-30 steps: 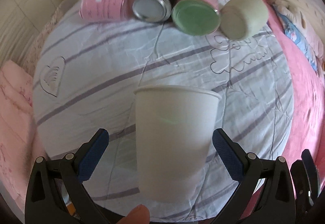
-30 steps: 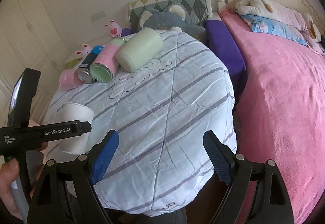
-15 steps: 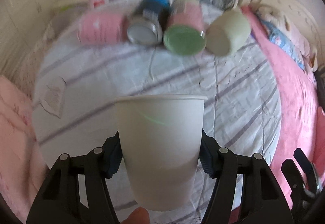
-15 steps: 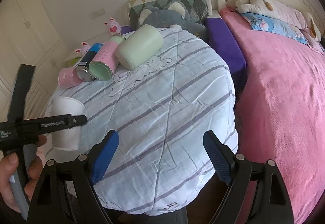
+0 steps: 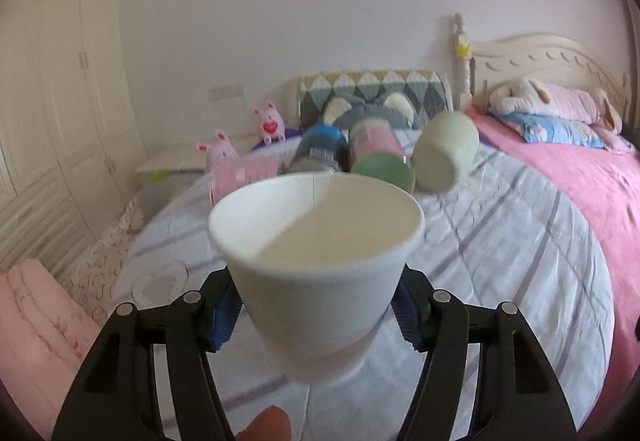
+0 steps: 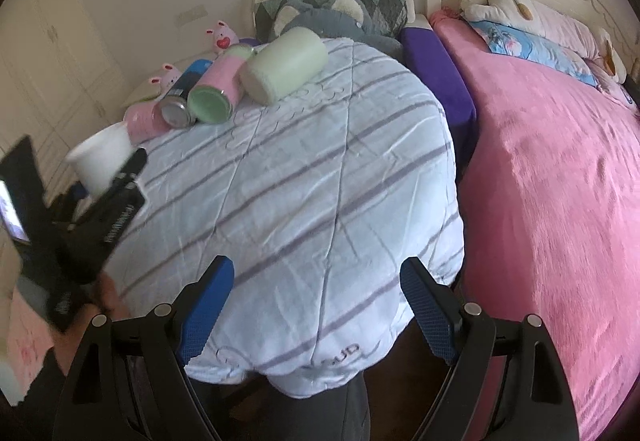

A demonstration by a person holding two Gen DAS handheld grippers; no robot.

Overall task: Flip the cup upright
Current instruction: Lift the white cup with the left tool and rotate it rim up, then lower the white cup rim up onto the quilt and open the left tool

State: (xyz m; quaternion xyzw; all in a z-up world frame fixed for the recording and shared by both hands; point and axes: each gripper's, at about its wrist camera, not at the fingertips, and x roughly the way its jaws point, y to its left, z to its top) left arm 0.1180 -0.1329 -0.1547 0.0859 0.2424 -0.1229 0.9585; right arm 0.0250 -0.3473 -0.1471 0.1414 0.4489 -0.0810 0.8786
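A white paper cup (image 5: pixel 320 281) sits between the blue pads of my left gripper (image 5: pixel 316 311), which is shut on its lower wall. The cup is held above the striped quilt with its open mouth tilted up toward the camera. In the right wrist view the same cup (image 6: pixel 102 157) shows at the far left, held by the black left gripper (image 6: pixel 116 181) and tilted. My right gripper (image 6: pixel 318 315) is open and empty over the near edge of the quilt.
Several cans and cups lie on their sides at the far end of the quilt: a pink can (image 6: pixel 146 117), a blue can (image 6: pixel 180 97), a pink can with green base (image 6: pixel 216 93), a pale green cup (image 6: pixel 284 63). A pink bed (image 6: pixel 540 181) lies to the right.
My left gripper has closed on the paper cup, lifted it and tipped it so its mouth now faces up toward the camera. The right gripper has stayed still.
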